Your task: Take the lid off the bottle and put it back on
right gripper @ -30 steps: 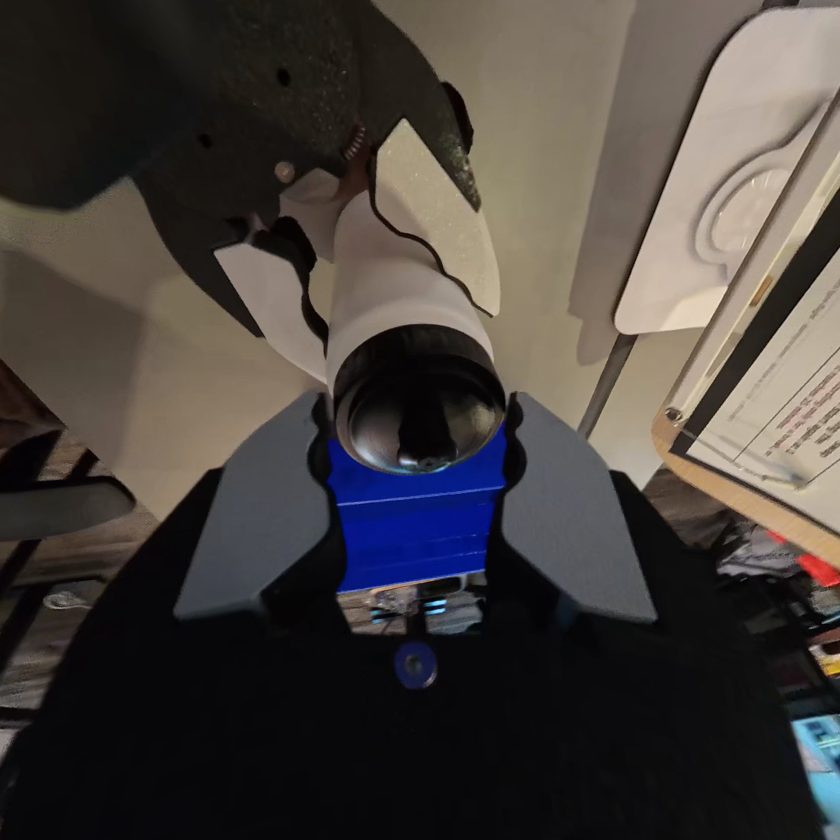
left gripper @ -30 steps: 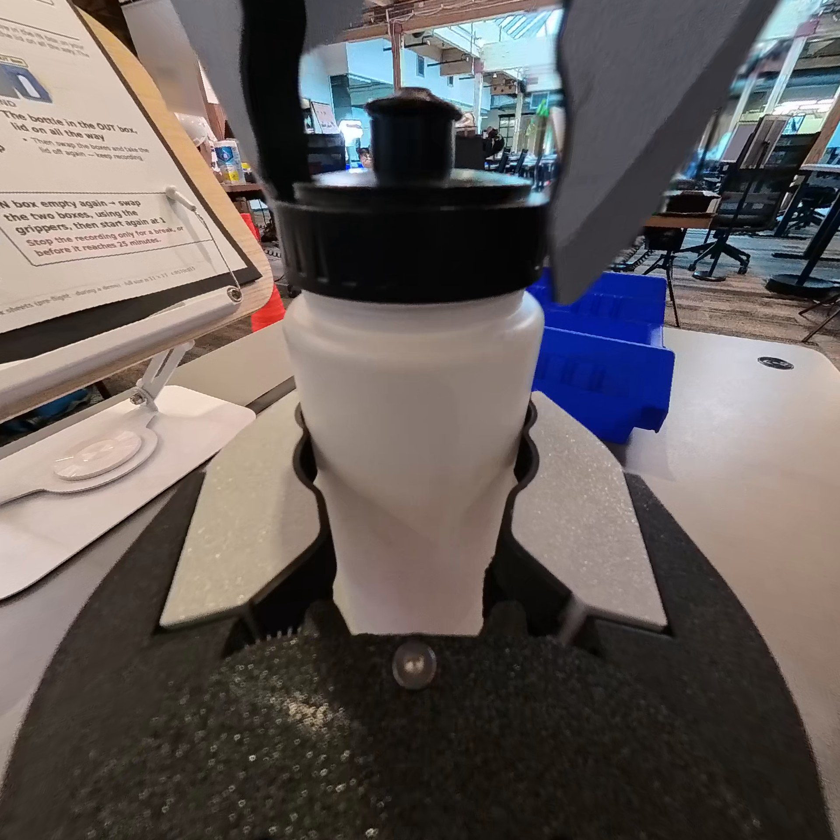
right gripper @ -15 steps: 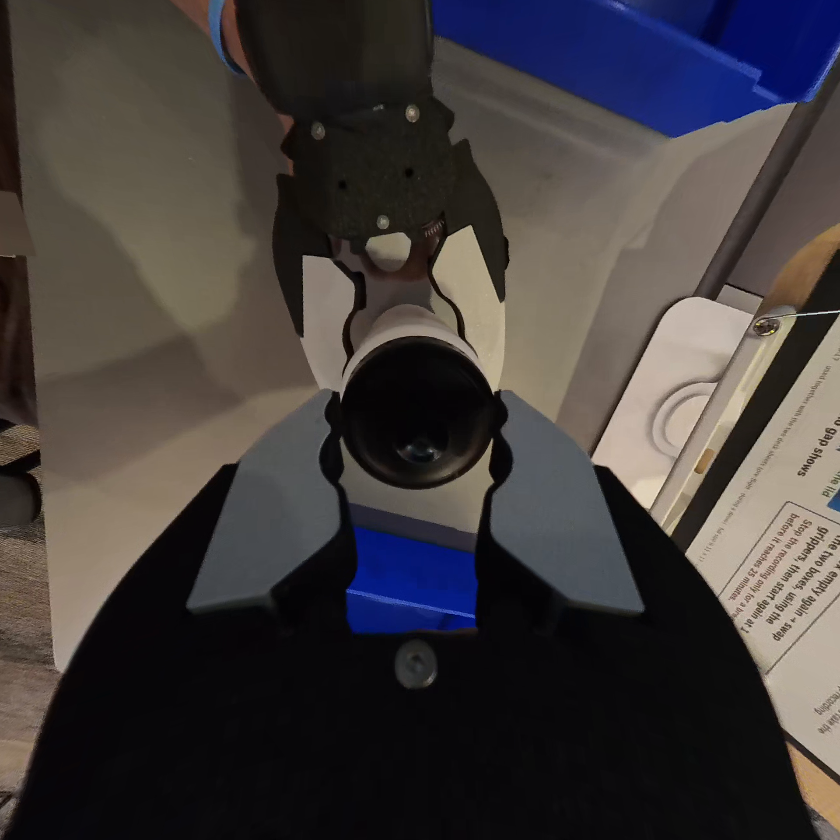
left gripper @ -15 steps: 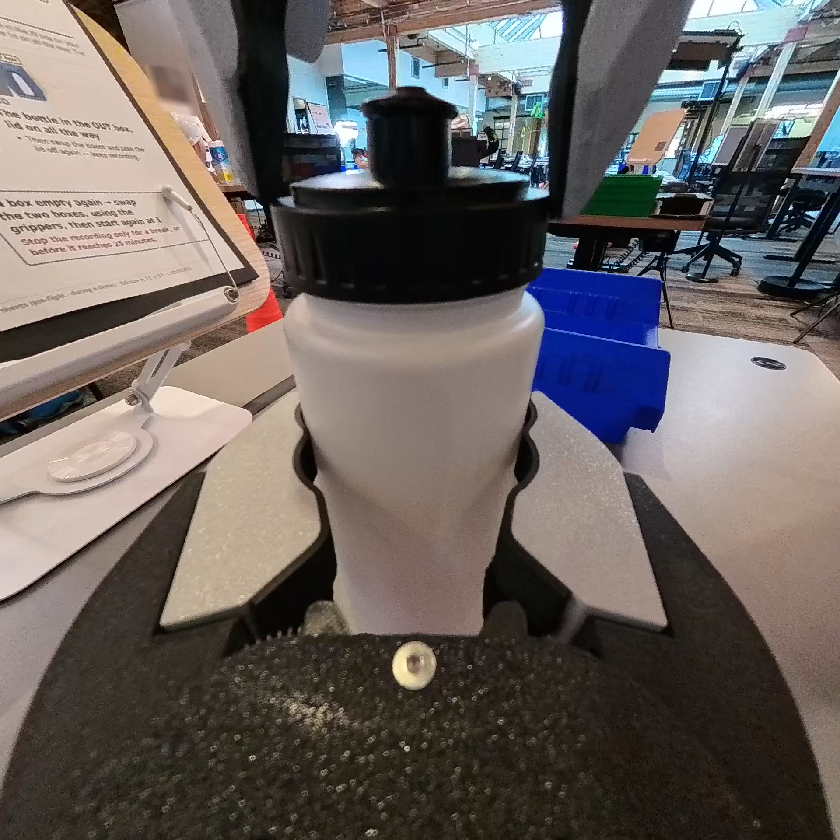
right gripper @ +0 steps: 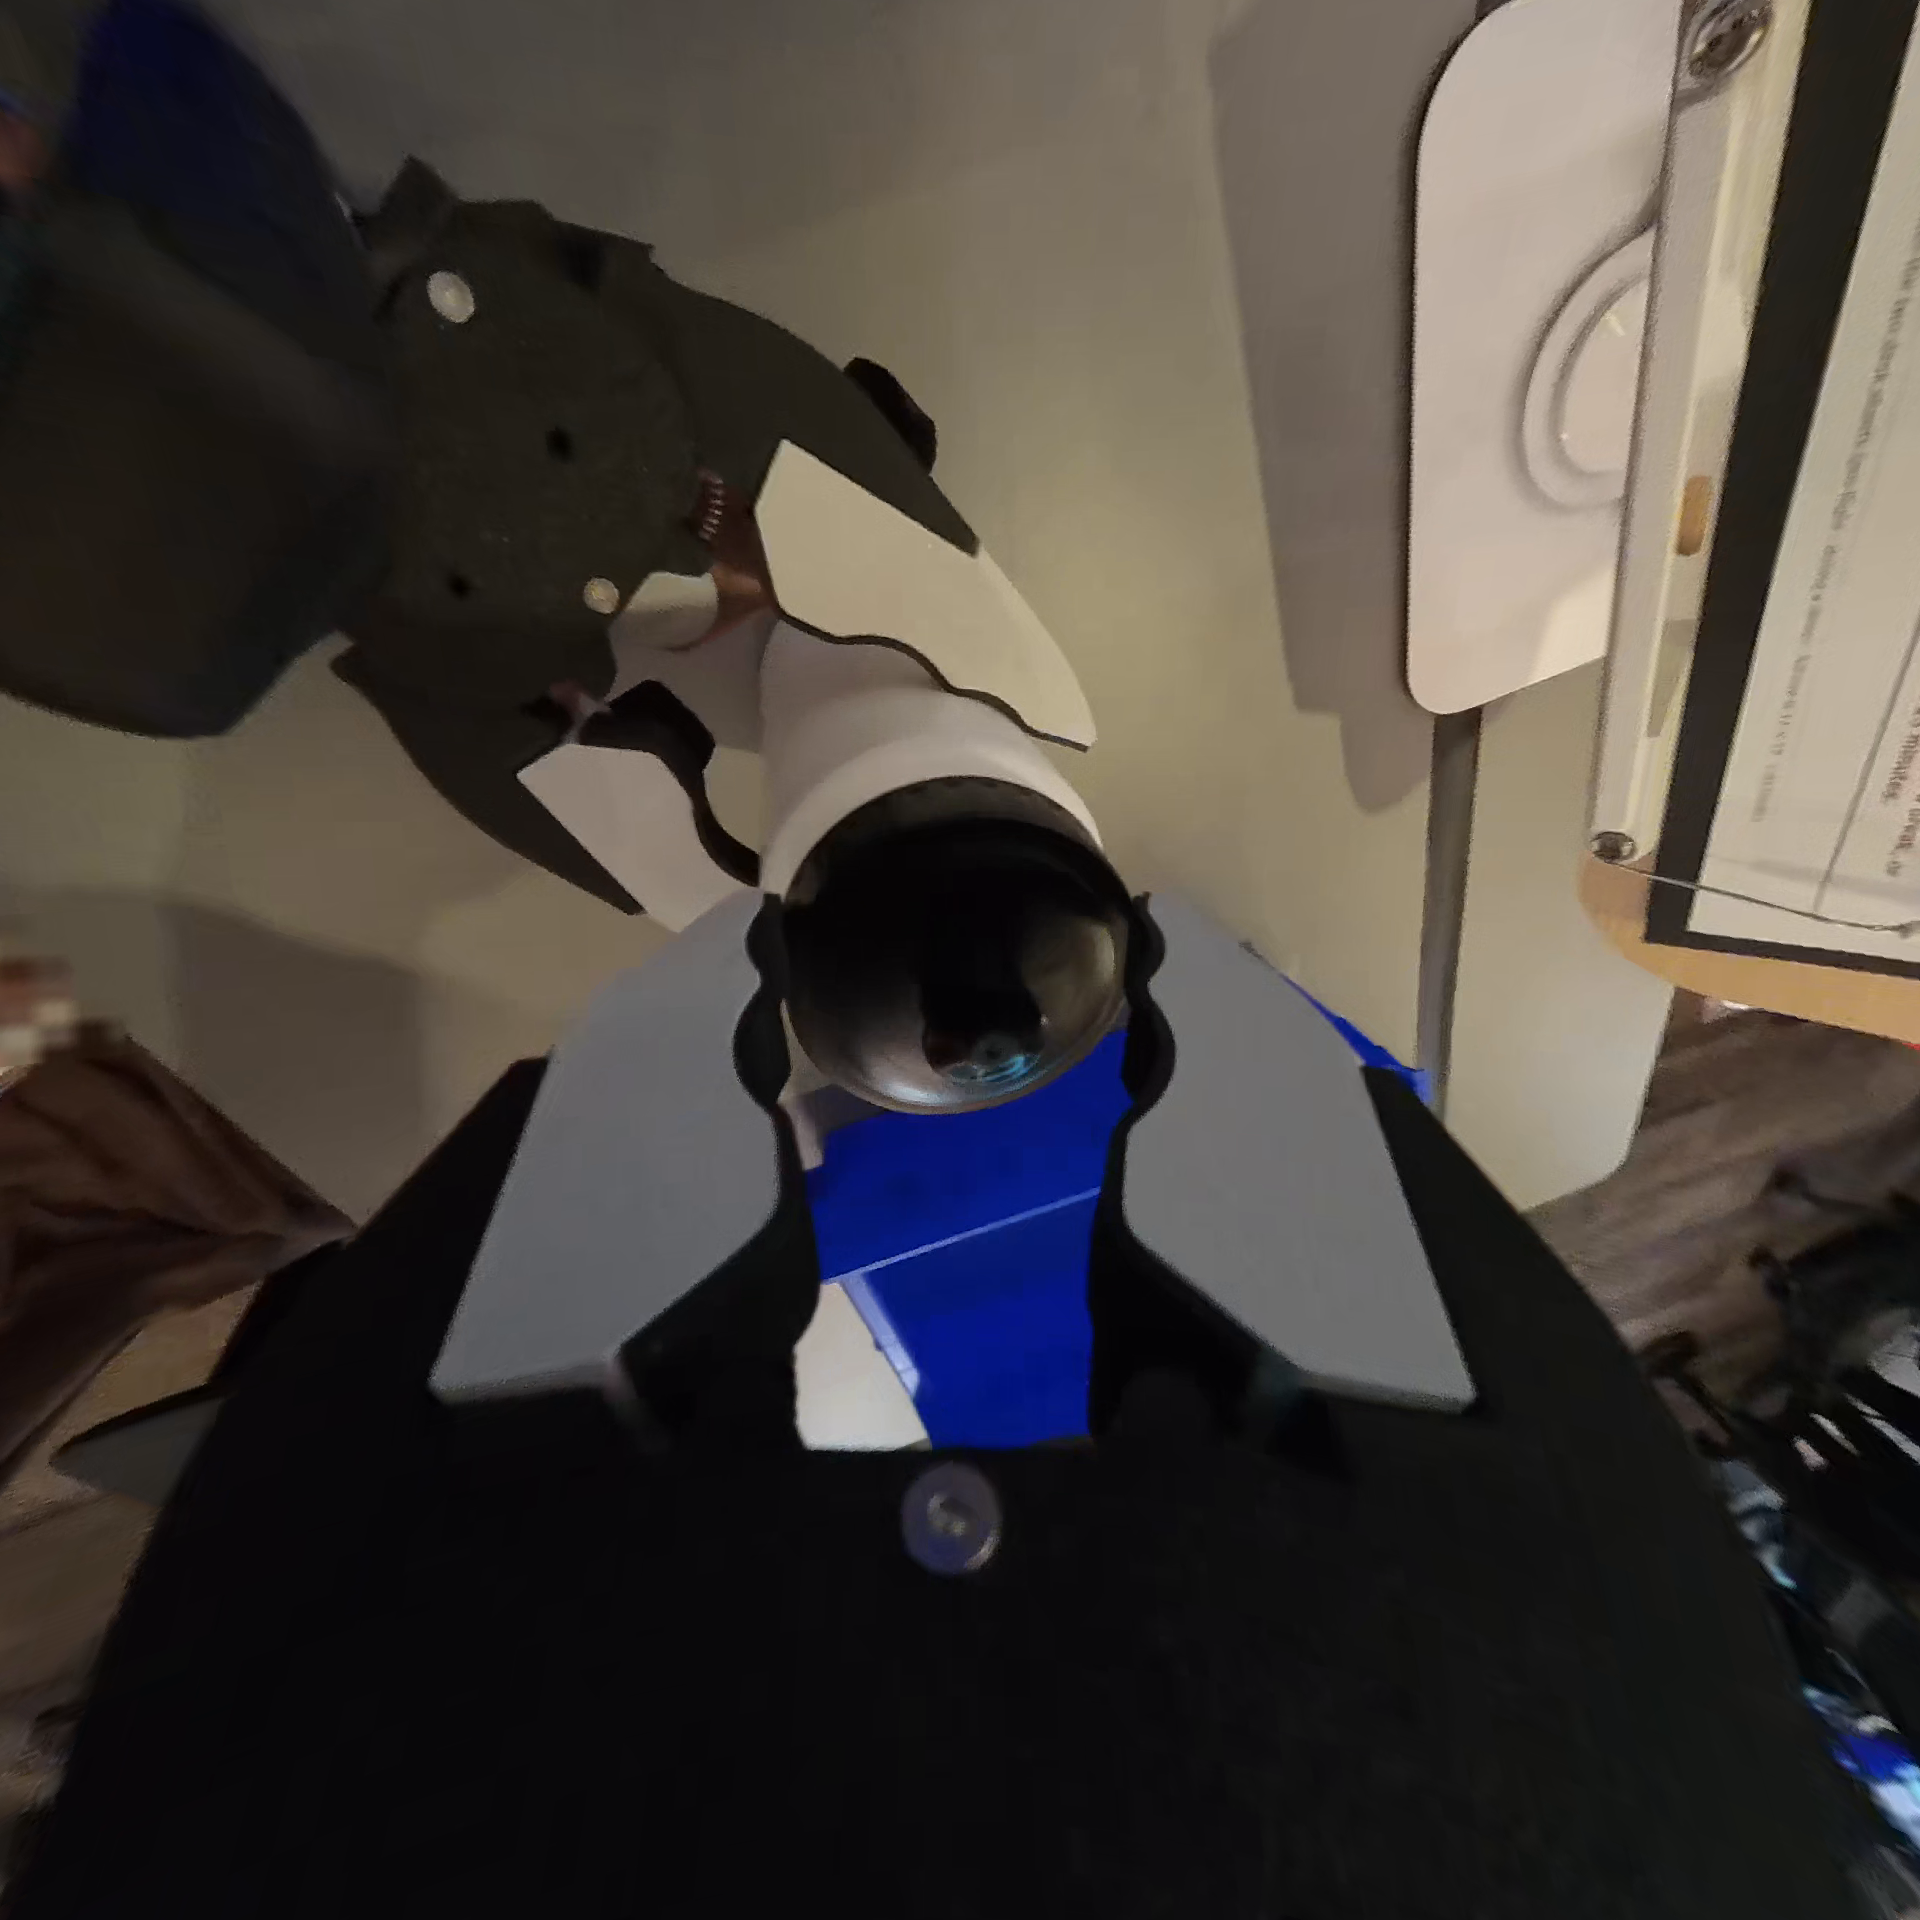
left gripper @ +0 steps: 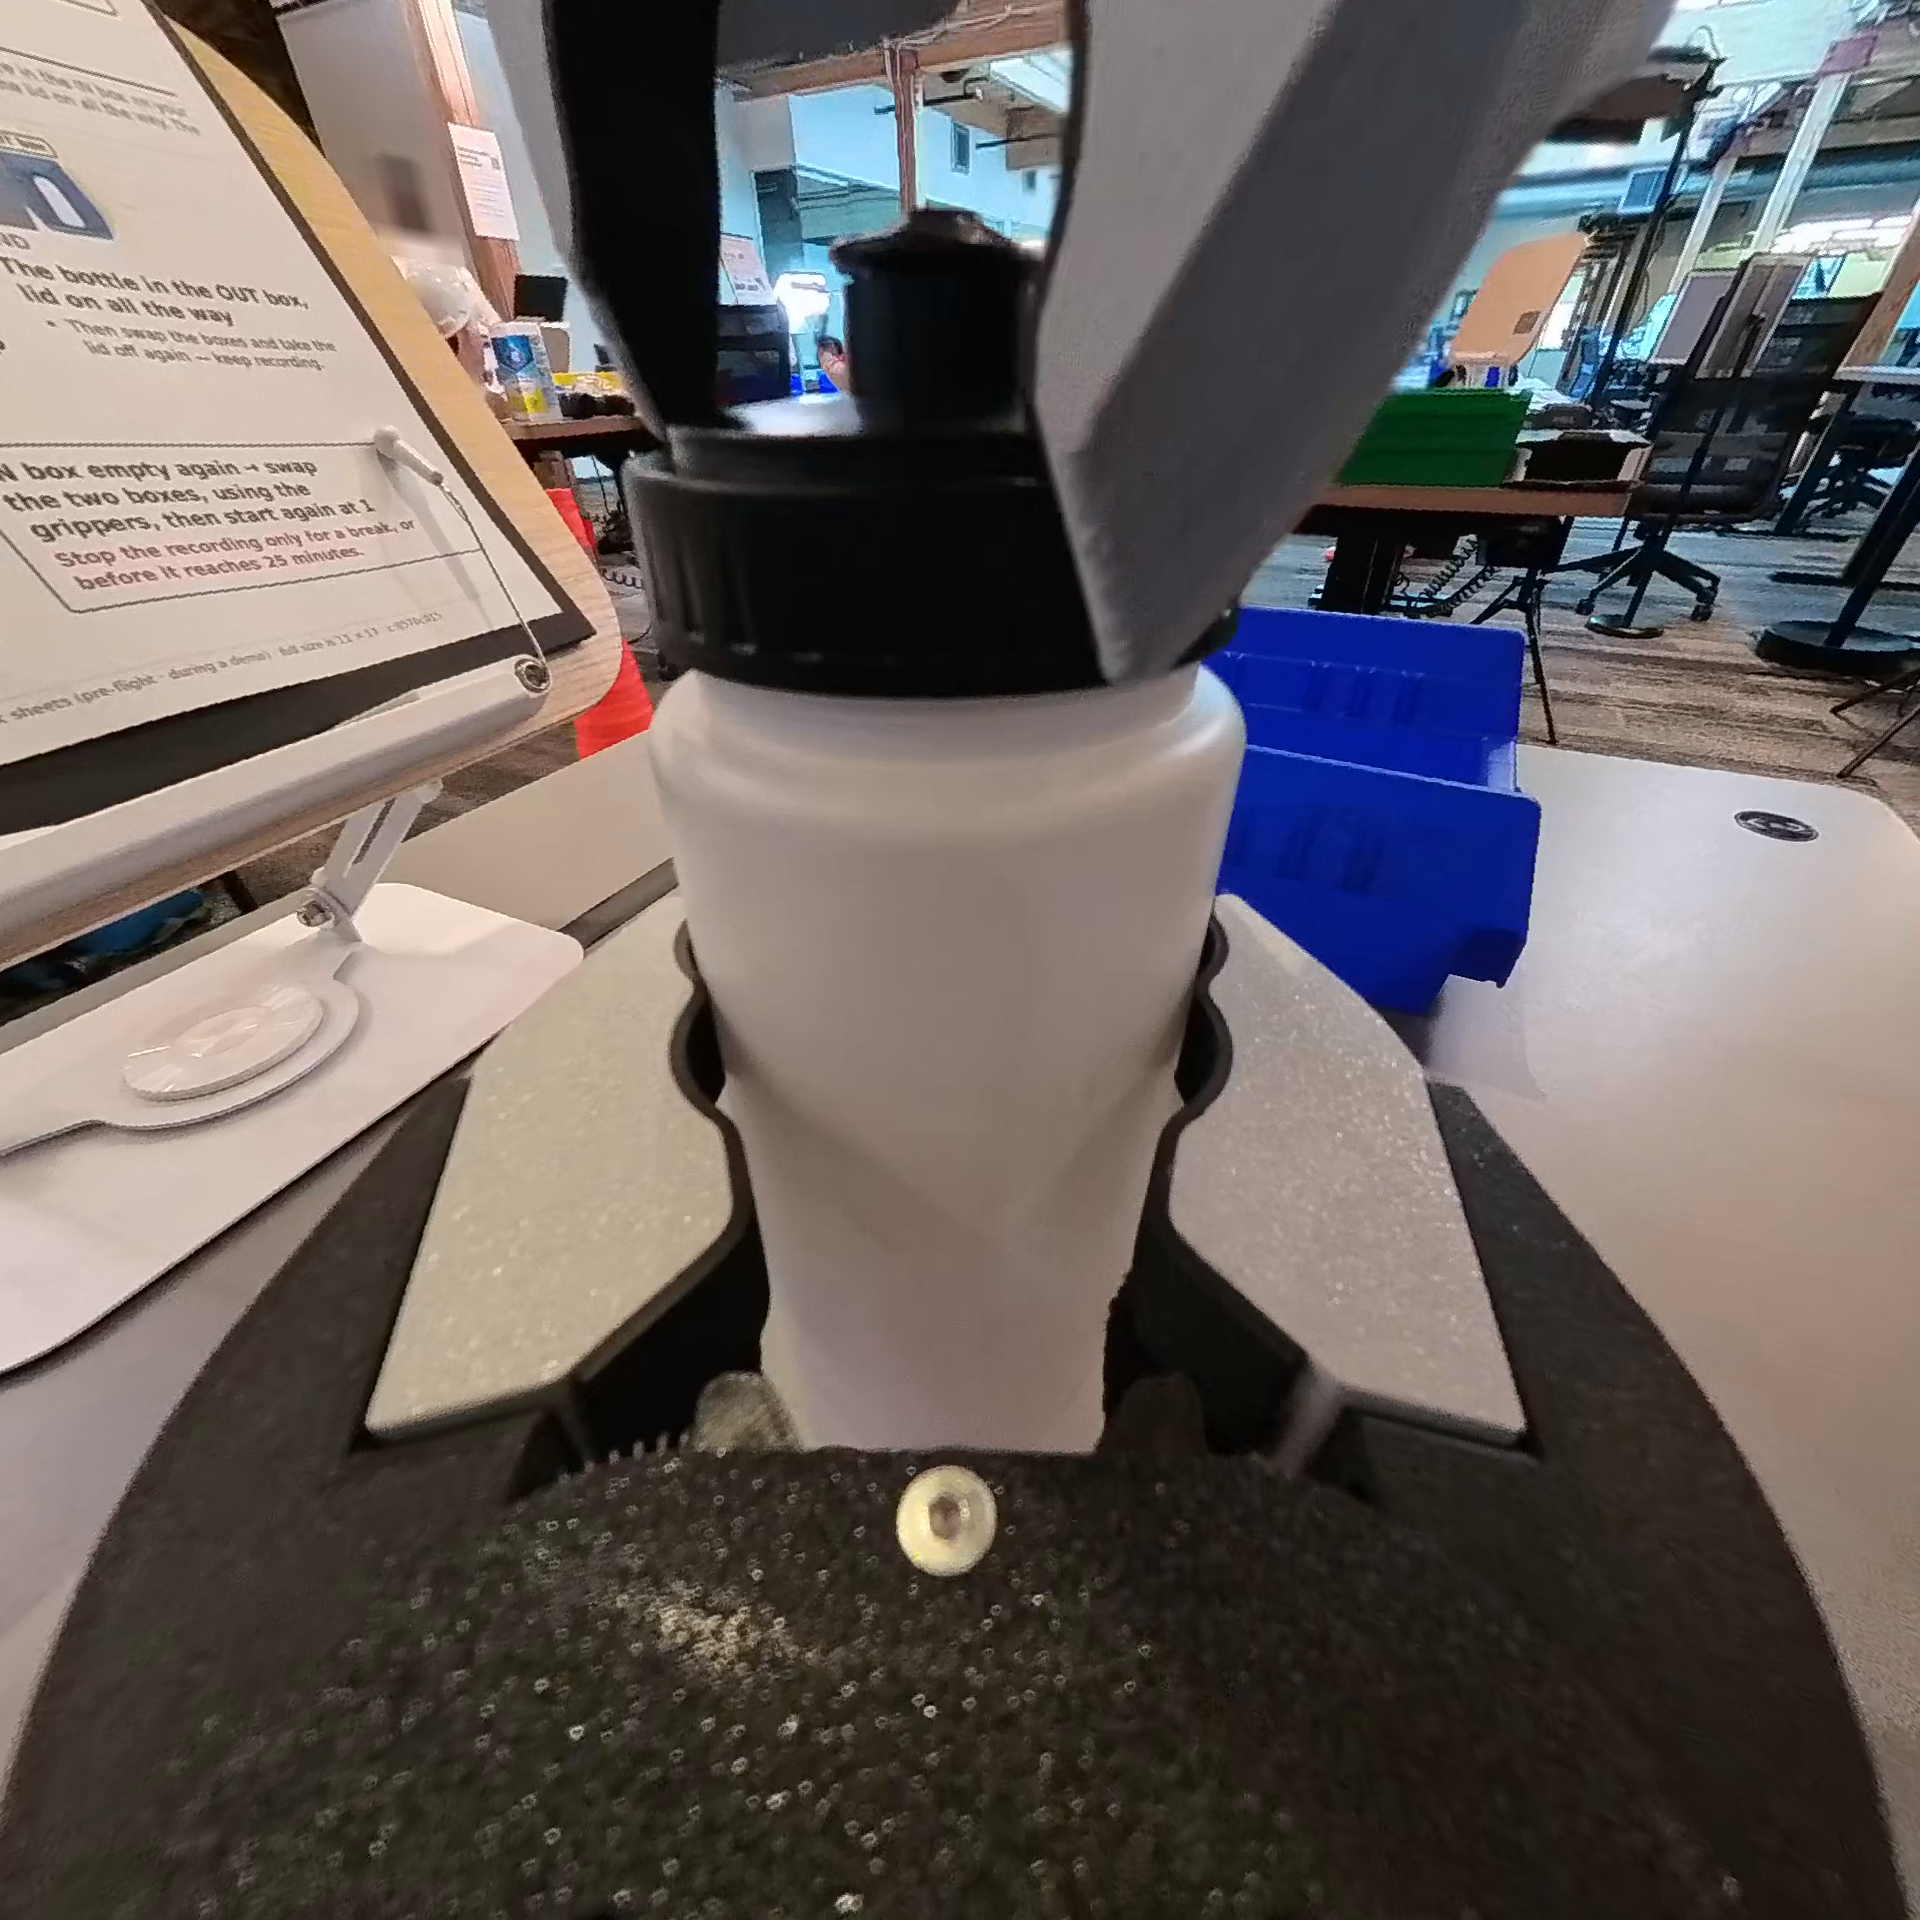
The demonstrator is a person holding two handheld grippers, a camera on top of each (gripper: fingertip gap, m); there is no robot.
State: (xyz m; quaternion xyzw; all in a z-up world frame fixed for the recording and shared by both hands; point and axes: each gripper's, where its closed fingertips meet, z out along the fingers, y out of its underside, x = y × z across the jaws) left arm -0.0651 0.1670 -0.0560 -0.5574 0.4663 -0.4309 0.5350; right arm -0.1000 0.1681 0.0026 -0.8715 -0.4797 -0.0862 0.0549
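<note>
A white bottle [left gripper: 940,935] with a black screw lid [left gripper: 852,582] stands upright in my left gripper [left gripper: 951,1023], whose pads press on its lower body. My right gripper [right gripper: 951,1003] comes down from above and is shut on the lid [right gripper: 951,997], with both pads against its rim. In the left wrist view the right gripper's grey fingers [left gripper: 1164,416] straddle the lid. In the right wrist view the left gripper [right gripper: 810,686] shows holding the white bottle body [right gripper: 883,758]. The lid sits on the bottle's neck.
A blue bin [left gripper: 1371,810] stands behind the bottle on the grey table [left gripper: 1683,1039]. A white stand [left gripper: 260,997] with an instruction sheet [left gripper: 208,416] is at the left. Office desks and chairs lie beyond the table.
My right gripper closed on the lid, then turned around the bottle's axis with it. The view below it rotated. My left gripper kept hold of the bottle.
</note>
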